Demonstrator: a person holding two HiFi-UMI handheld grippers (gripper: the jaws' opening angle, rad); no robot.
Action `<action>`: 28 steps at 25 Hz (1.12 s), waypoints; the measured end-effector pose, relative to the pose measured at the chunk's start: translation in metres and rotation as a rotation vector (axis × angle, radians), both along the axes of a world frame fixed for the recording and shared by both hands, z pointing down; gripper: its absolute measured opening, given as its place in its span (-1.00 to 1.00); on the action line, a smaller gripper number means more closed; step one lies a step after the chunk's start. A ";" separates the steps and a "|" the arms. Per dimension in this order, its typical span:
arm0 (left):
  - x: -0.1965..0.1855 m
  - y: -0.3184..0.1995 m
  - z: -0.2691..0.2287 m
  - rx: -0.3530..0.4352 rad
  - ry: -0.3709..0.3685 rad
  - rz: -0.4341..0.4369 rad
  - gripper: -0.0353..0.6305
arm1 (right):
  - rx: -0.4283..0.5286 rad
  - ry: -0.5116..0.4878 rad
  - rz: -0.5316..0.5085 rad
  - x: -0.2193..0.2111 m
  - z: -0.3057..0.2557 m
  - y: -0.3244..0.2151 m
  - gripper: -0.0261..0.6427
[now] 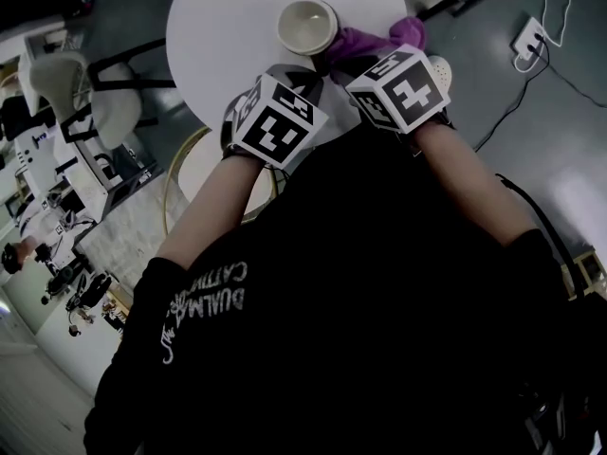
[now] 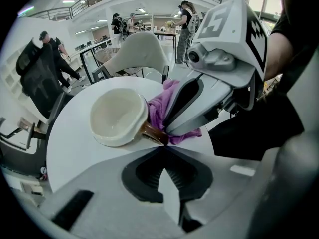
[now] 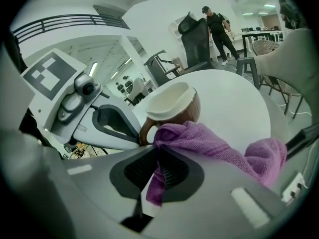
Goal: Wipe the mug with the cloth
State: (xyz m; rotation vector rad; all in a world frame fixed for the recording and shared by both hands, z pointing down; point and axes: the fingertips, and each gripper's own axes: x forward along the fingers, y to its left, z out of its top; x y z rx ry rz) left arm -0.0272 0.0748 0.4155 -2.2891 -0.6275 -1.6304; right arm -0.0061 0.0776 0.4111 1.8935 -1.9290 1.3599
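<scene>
We have the left gripper (image 2: pixel 162 148) clamped narrow on the brown handle (image 2: pixel 152 133) of the mug (image 2: pixel 117 116), its jaws meeting right at the handle's outer curve. The mug, cream inside and brown outside, sits at the near edge of the round white table (image 1: pixel 218 27) and tips its mouth away from the left gripper. We cannot tell whether its base rests on the table or is just off it.

Our right gripper (image 3: pixel 157 151) pinches a fold of the purple cloth (image 3: pixel 204 141). One short tail hangs down between the jaws, and the bulk spills out to the right over the gripper body. The cloth's front bunch lies against the mug's brown wall beside the handle, so we judge the wiping is about to start or is just under way.

To do this step well, we should hold the handle firmly so the mug does not swivel as the cloth pushes on it. We should sweep the bunched cloth round the outer wall and up over the rim, pressing with fabric and not with the hard jaw tips. The grip on the handle is at its very edge, so sideways pressure could twist the mug loose. Light strokes toward the left gripper look safer.
</scene>
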 end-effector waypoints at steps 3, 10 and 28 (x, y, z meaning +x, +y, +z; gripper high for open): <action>0.000 -0.002 -0.001 -0.005 0.008 0.007 -0.89 | 0.001 0.001 0.002 -0.001 -0.001 -0.002 -0.85; 0.000 0.000 0.000 -0.017 0.022 0.016 -0.89 | -0.016 -0.003 -0.029 -0.003 0.001 -0.001 -0.85; 0.001 -0.012 -0.004 -0.176 0.085 -0.079 -0.89 | -0.138 0.016 -0.085 -0.004 0.005 -0.015 -0.86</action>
